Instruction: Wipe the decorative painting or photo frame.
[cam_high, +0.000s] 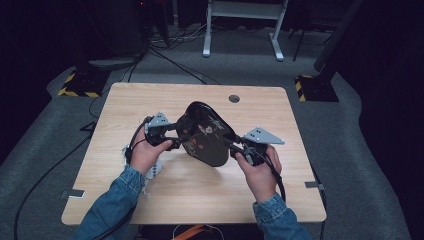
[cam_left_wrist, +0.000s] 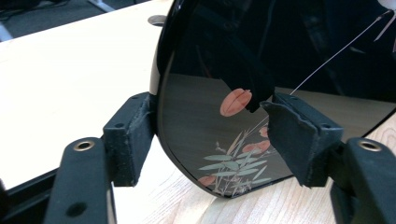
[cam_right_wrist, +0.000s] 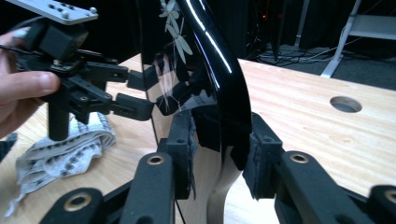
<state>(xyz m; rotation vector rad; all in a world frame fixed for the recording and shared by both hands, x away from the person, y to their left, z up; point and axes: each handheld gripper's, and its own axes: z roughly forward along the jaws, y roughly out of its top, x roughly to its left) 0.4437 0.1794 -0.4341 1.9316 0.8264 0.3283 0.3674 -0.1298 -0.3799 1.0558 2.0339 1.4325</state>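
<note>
Black jaws of the right gripper (cam_right_wrist: 217, 154) clamp the lacquer tray's (cam_high: 206, 134) rim; the left gripper (cam_left_wrist: 212, 135) seemingly straddles it loosely, and a folded cloth (cam_right_wrist: 60, 149) lies behind.

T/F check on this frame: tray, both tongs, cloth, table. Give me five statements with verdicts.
1. The black lacquered tray is held tilted up off the wooden table. True.
2. The right tongs clamp the tray's rim. True.
3. The left tongs hold the patterned cloth. False: they straddle the tray's edge; the cloth lies on the table.
4. The tray is plain, undecorated. False: it carries leaves and reddish flowers.
5. The table has a round hole near its far edge. True.
</note>
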